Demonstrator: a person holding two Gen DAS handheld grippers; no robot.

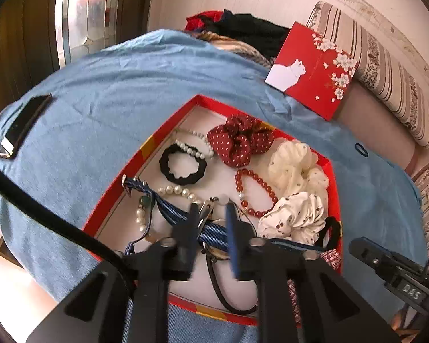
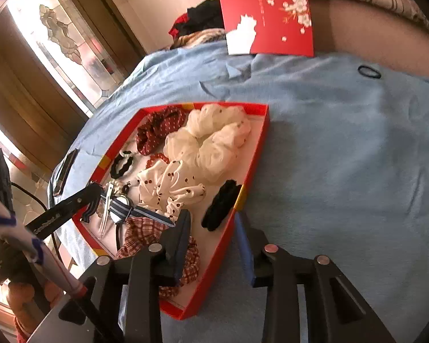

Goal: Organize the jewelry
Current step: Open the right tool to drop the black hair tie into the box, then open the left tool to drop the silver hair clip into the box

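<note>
left gripper (image 1: 211,223) parted over striped strap (image 1: 211,230) — maybe touching

Five scrunchies (image 2: 214,140), one red bead bracelet (image 1: 254,193).

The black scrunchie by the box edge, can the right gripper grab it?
Probably yes. The black scrunchie lies uncovered just ahead of the right gripper, whose open jaws straddle the red box wall.

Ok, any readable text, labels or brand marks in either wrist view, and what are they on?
"DAS": white letters on the black body of the right gripper, left wrist view.
White lettering on the black left gripper arm, right wrist view: too blurred to read.
Thin gold vertical line of print on the red blossom-printed box lid: too small to read.
</note>
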